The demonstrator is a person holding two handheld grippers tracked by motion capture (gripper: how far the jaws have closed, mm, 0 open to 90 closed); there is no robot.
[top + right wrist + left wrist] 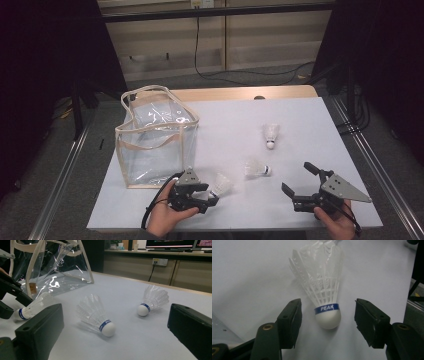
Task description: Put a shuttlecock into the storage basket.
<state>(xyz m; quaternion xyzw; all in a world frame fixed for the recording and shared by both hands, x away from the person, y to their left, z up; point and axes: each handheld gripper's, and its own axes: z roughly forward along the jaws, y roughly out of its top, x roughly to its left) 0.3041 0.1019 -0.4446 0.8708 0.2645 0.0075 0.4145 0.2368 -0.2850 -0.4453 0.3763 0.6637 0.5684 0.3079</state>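
**Grip on the near shuttlecock could slip off its rounded cork**

Nearest the person, the left gripper [209,198] is set around the cork of a shuttlecock [327,317] that lies on the table [300,125], feathers pointing away. In the left gripper view its jaws stand partly apart, one on each side of the cork, with a gap on both sides, so nothing is held. A slip is judged likely if the jaws are closed there: the cork is round and smooth, and it could be squeezed out forward or rolled aside. If the jaws are closed higher, on the skirt, the thin feathers could be crushed or bent.

To the right, the right gripper [298,183] is held wide open and empty, resting low by the table's near edge.

Further out, a second shuttlecock [257,168] lies near the middle, and it could be knocked away if the first is swung across. A third [271,135] lies well beyond it.

At the far left stands the clear bag [155,145], its top open. Its soft walls and loose handles could be caught by a carried shuttlecock, so that the drop is missed or the bag is tipped
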